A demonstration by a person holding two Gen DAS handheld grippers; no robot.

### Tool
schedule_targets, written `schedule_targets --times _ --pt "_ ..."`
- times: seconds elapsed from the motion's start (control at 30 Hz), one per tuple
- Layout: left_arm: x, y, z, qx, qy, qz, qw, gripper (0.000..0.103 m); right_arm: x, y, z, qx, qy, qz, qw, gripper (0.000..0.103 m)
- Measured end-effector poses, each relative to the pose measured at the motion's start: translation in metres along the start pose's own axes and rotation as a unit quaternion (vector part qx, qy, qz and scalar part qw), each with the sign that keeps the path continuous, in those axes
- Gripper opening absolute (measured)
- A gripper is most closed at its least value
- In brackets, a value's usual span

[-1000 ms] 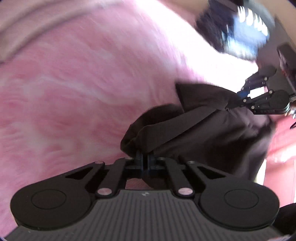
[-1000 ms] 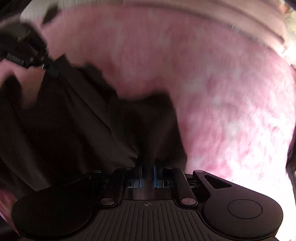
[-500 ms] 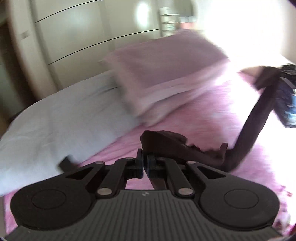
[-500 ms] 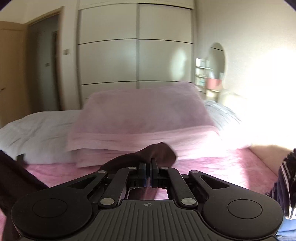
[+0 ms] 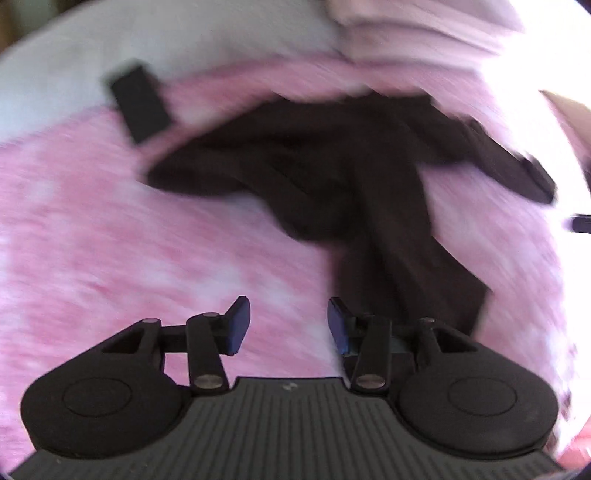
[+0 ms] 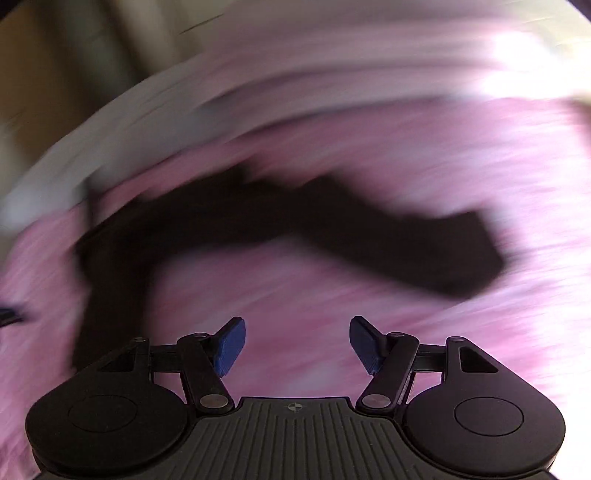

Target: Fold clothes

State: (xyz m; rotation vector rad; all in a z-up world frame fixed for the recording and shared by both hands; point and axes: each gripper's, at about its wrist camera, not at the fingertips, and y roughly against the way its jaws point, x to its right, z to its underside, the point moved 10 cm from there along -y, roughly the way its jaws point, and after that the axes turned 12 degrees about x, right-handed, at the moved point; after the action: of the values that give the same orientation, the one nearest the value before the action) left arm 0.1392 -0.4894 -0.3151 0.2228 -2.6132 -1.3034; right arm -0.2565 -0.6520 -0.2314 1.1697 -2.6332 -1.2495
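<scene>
A dark brown garment (image 5: 343,177) lies crumpled and spread on the pink bedspread (image 5: 92,229). In the left wrist view one strip of it runs down toward the right finger. My left gripper (image 5: 286,325) hangs above the bedspread, its jaws opening, with nothing between the blue pads. In the right wrist view the same garment (image 6: 258,221) stretches in a blurred arc across the pink bedspread (image 6: 424,166). My right gripper (image 6: 297,345) is in front of it with its jaws opening and only bedspread showing between them.
A flat black object (image 5: 140,103) lies at the far left where the bedspread meets a pale grey pillow (image 5: 74,62). A folded pink blanket (image 5: 417,33) is stacked at the head of the bed. Both views are motion-blurred.
Both grippers held the dark garment lifted half a second ago. Now both have let go, their jaws stand apart, and the garment lies dropped on the bedspread. Both cameras have tipped downward.
</scene>
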Motion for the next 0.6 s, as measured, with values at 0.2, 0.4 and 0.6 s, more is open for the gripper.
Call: schedule_targets --times 0.2,0.4,0.6 --pt "0.02 -0.045 0.041 -0.021 -0.005 0.061 0.9979 0.048 -0.114 -0.091 0.046 -0.056 0.081 -0.127 0.987 0.066" --pt "0.035 -0.018 0.04 0.0 -0.002 0.081 0.9967 0.004 -0.112 -0.096 0.058 -0.104 0.115 -0.112 0.982 0.002" --pt "0.105 0.103 0.052 0.013 -0.043 0.151 0.9875 0.004 -0.081 0.056 0.035 -0.111 0.149 -0.048 0.981 0.001"
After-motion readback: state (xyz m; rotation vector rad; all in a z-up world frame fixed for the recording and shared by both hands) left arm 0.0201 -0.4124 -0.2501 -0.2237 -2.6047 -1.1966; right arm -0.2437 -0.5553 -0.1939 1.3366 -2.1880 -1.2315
